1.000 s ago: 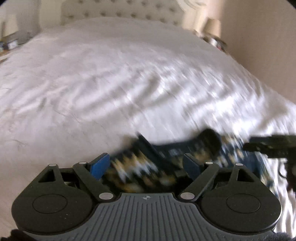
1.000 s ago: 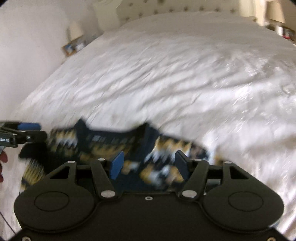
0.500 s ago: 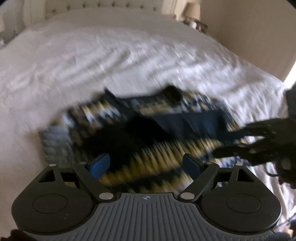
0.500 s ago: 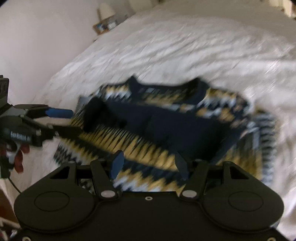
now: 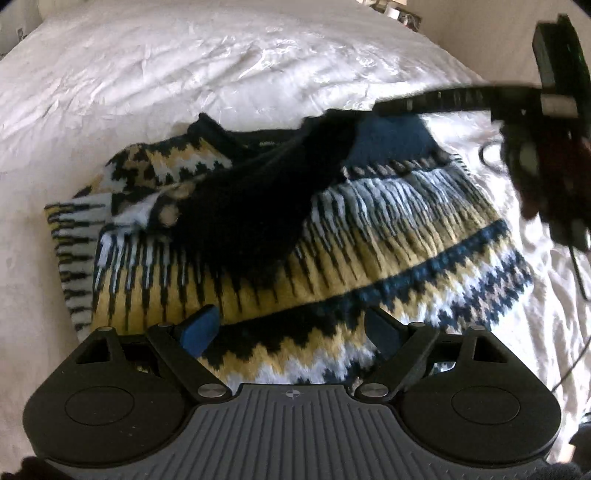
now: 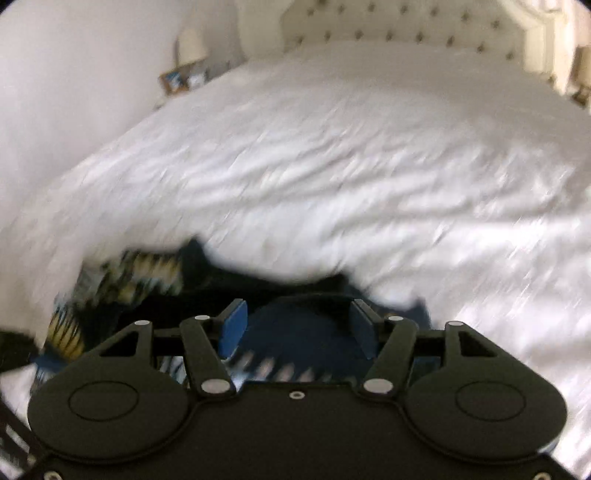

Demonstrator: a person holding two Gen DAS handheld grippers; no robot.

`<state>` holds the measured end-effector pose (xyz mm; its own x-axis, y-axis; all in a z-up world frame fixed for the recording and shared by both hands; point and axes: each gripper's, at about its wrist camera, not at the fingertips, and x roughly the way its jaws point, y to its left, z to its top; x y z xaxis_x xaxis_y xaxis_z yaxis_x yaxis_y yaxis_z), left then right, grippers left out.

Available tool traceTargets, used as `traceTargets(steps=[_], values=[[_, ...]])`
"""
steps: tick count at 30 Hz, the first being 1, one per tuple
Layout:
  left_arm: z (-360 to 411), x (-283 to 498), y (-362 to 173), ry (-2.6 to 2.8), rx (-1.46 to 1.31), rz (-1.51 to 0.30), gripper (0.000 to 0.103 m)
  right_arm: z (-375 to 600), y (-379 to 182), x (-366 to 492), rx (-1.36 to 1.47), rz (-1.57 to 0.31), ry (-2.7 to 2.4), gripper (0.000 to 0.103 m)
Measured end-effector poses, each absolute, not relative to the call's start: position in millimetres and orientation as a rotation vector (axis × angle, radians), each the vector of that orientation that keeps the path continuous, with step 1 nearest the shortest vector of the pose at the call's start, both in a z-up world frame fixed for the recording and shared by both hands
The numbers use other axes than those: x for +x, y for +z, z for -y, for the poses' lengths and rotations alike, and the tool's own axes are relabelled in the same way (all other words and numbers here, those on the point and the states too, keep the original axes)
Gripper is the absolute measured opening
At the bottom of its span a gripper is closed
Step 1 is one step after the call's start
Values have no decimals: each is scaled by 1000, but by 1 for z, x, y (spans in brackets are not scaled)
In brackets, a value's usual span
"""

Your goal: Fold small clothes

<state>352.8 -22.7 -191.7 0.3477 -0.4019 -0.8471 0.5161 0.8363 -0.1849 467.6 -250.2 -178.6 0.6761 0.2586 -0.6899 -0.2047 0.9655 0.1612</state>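
A small knitted sweater [image 5: 332, 236] in navy, yellow and white zigzag pattern lies crumpled on the white bed [image 5: 184, 66]. My left gripper [image 5: 291, 330] is open, its blue pads just over the sweater's lower hem, holding nothing. My right gripper [image 6: 295, 325] is open above the sweater's navy part [image 6: 295, 332]; this view is blurred. The right gripper also shows in the left wrist view [image 5: 424, 101], reaching over the sweater's upper right edge.
The white bedspread [image 6: 351, 166] stretches away to a tufted headboard [image 6: 406, 26]. A bedside lamp [image 6: 190, 42] and a picture frame [image 6: 181, 79] stand at the left of the bed. A wall runs along the right in the left wrist view.
Both grippers swept over the sweater. The left one now looks down on it from close. The right one has swung toward the sweater's upper edge, so its view shows mostly bed.
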Motion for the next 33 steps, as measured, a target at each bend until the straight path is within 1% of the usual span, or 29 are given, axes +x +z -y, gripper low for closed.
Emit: traceTargets(steps=[5,13,20,24,26,29,32,33], values=[[34,363,-188,-629,154,-1032,85,269,-171,459,107,-775,238,66],[42,415,-179,-634,186,-946,85,264,-194,426,92,-884,284,66],[10,466,-167,-411,16,-914,85,263,-198,427,141,-898,260,66],[17,453,-156,-408,73,-888,85,257,-193,433,180,-885,273,67],[32,440,-160,-450,167,-901,86,249,-194,437,173,-884,289,67],[51,421,-179,-474,320,-920,86,232,-200,444,129,-912,315,67],[43,419,-202,-395,349,-986,86,226,-214,452,34,-971,276,67],[35,421,-208,-353,344,-1008,87,230,-220,454,17,-993,242,66]])
